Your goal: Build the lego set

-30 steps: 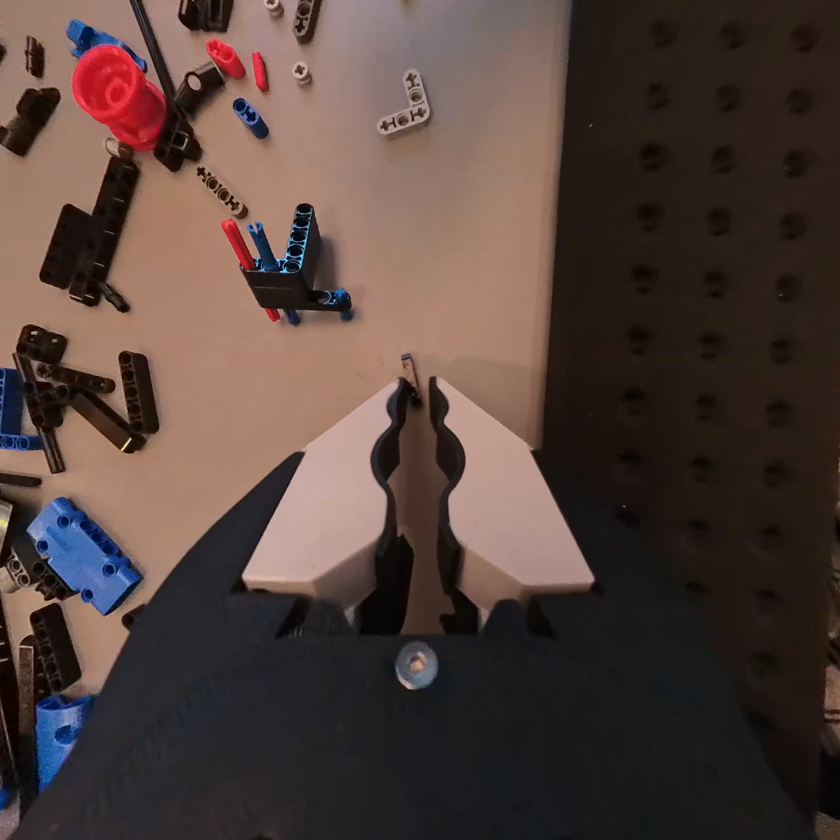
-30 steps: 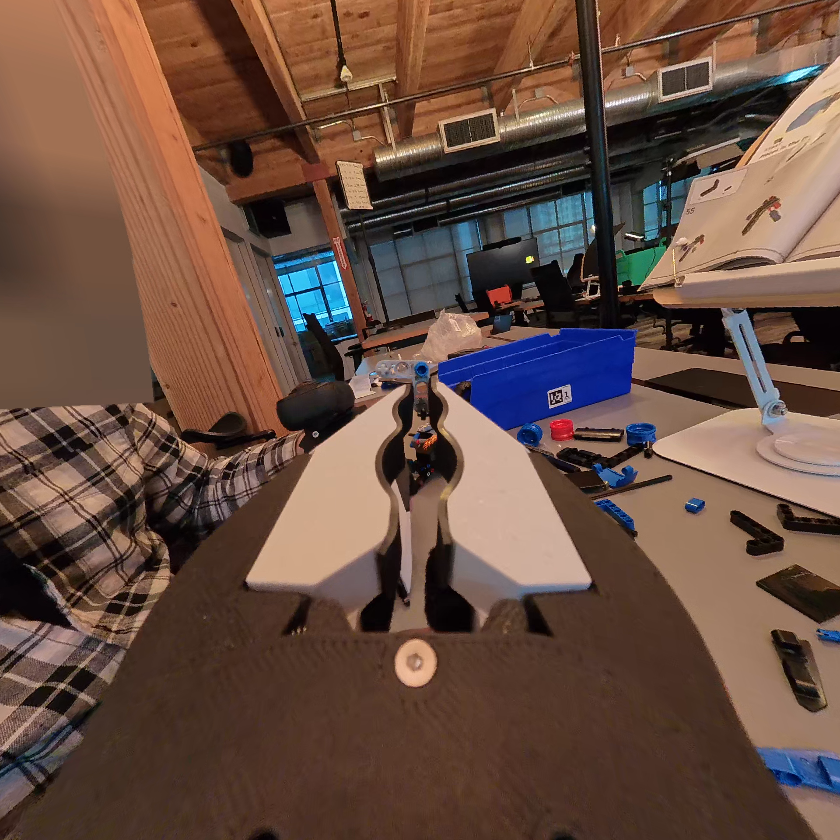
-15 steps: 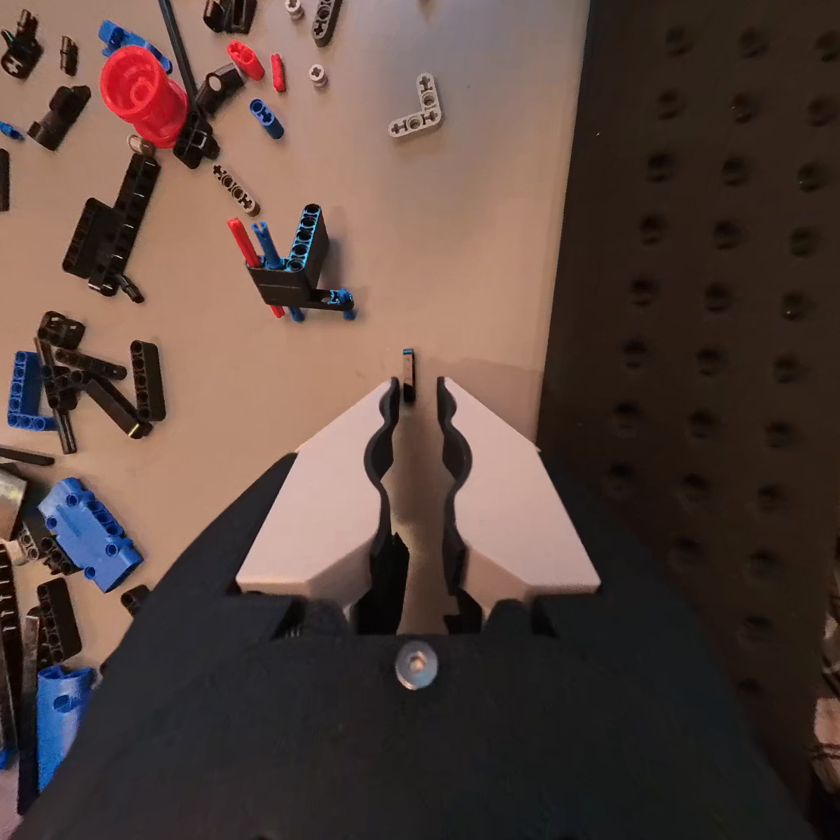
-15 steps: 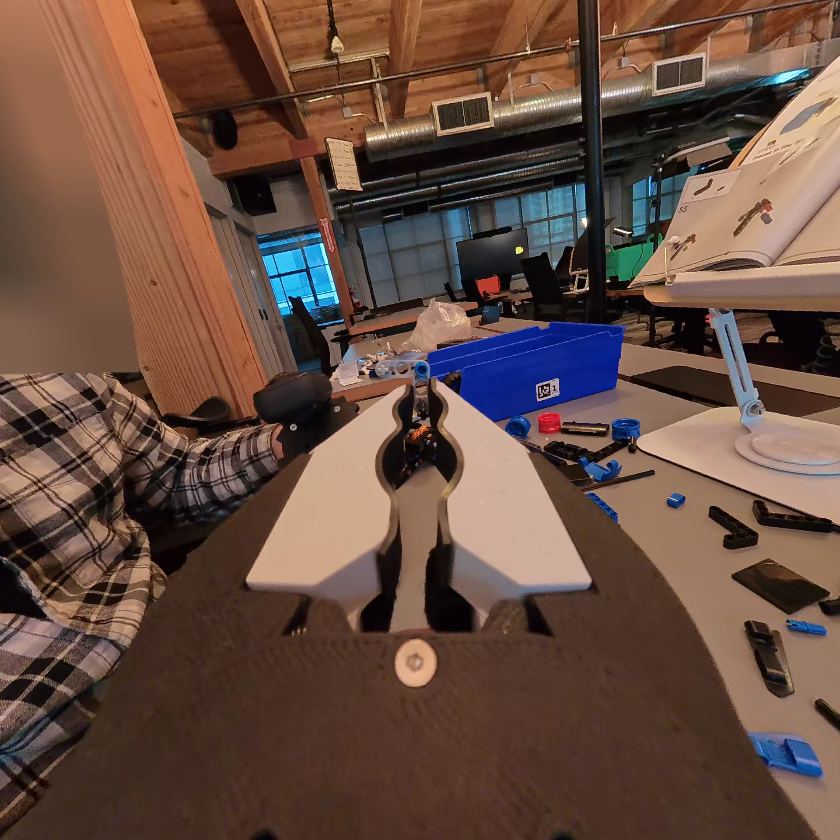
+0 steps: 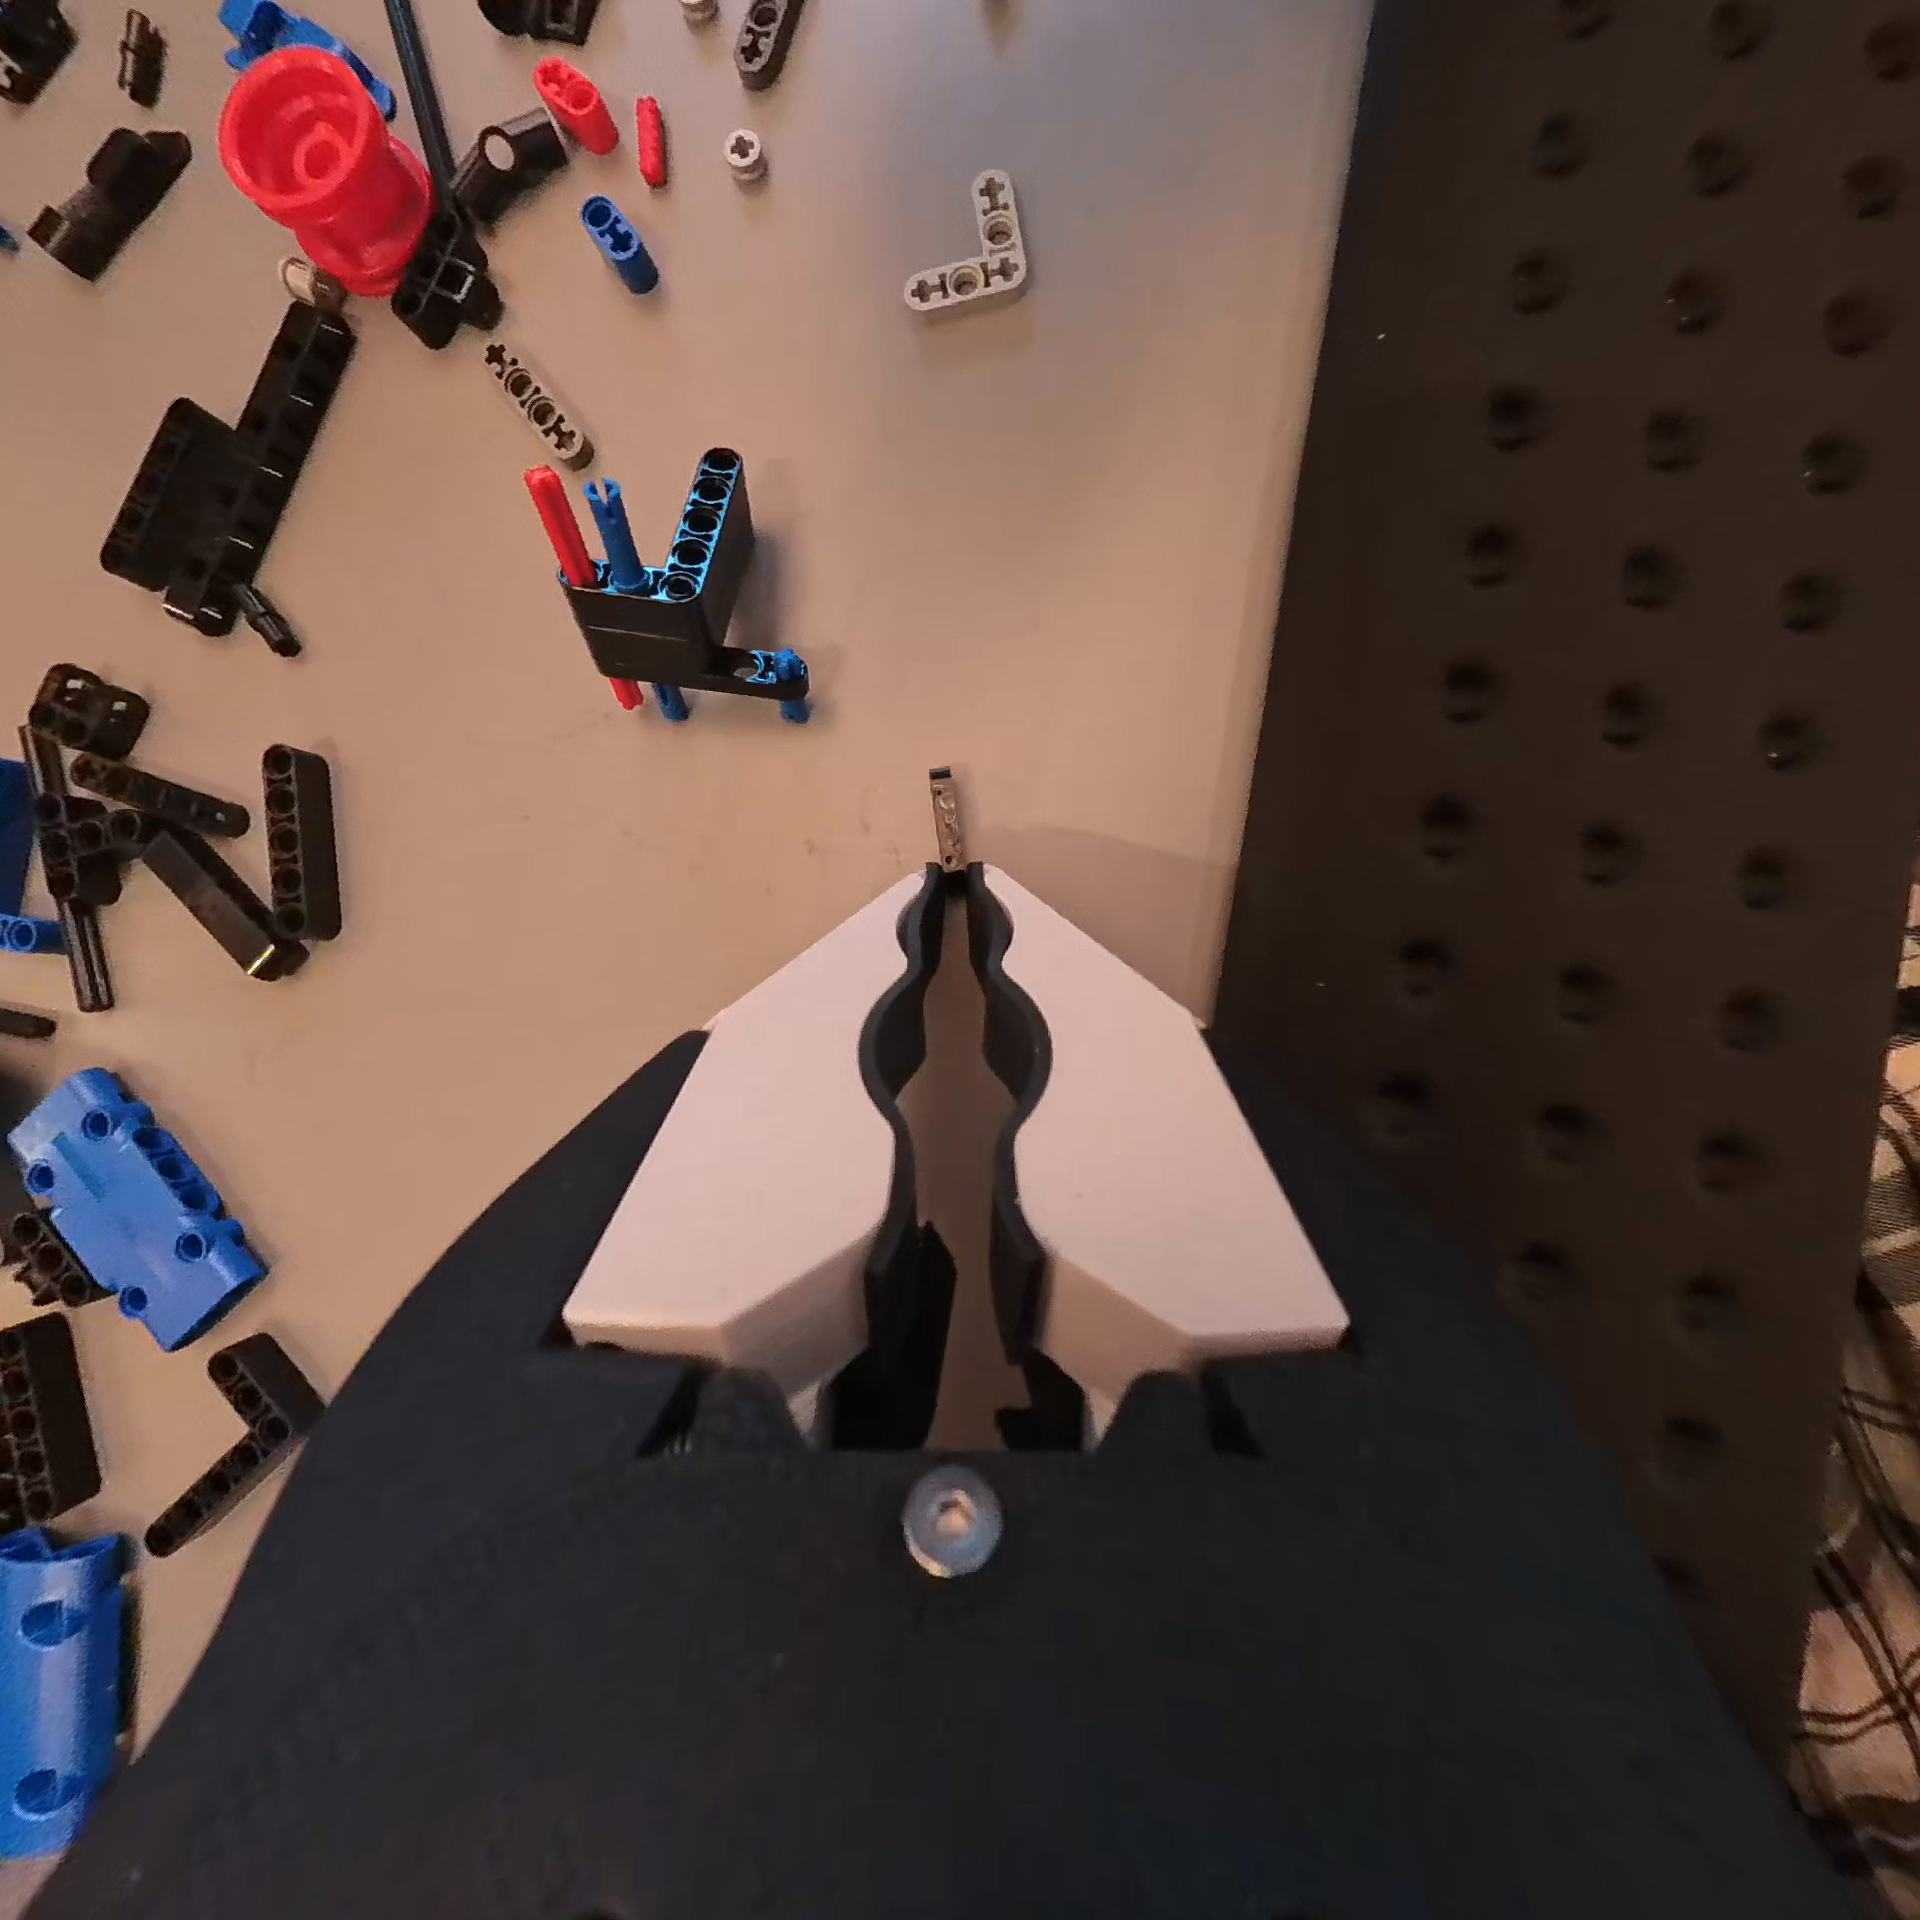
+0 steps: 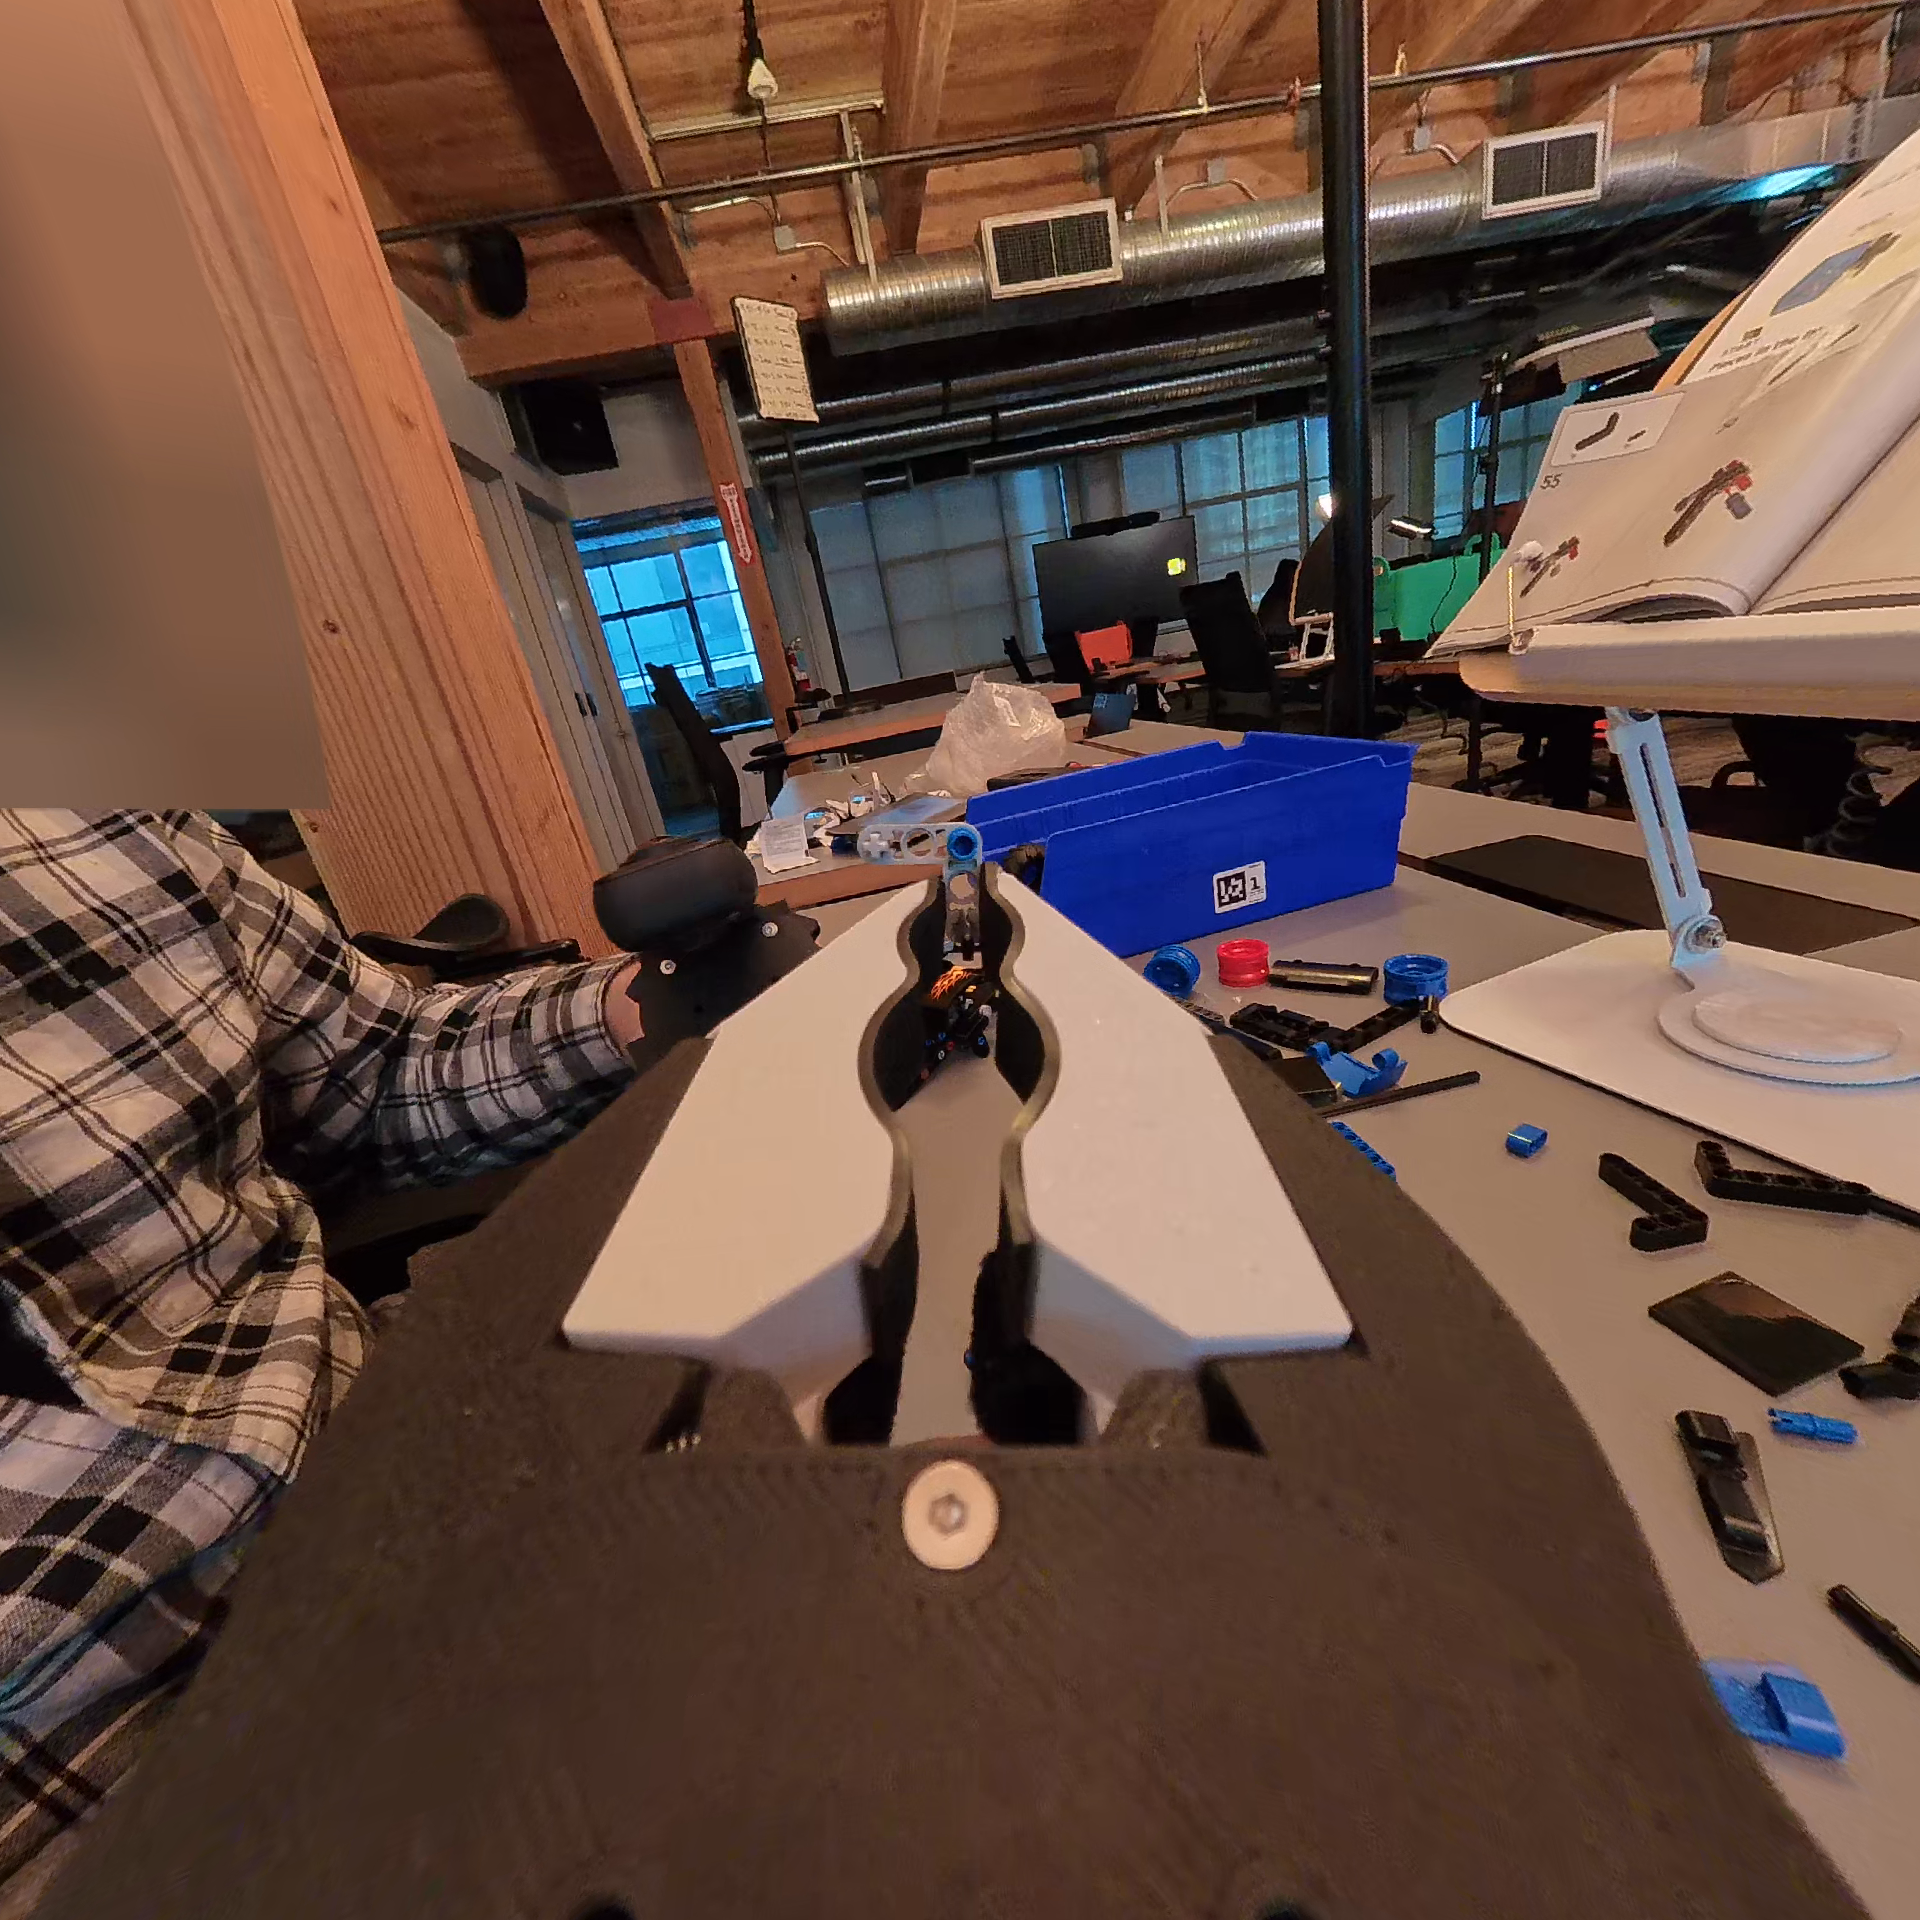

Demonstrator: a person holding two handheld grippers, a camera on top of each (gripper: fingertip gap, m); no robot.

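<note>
You face an open workshop under a wood ceiling [image 6: 582,62] with metal ducts [image 6: 1299,234] at one o'clock. A thick timber post [image 6: 416,582] stands at ten o'clock, a black pole [image 6: 1349,364] at one. Windows [image 6: 665,634] glow blue at eleven. Office chairs [image 6: 1231,634] and desks [image 6: 914,717] fill the far floor at twelve.

A red spool [image 5: 317,166] and blue blocks [image 5: 135,1221] lie among black beams [image 5: 234,488] on the beige table [image 5: 935,499]. The bin [image 6: 1205,836] is blue (sleeve [image 6: 260,1049]: black-and-white plaid).
</note>
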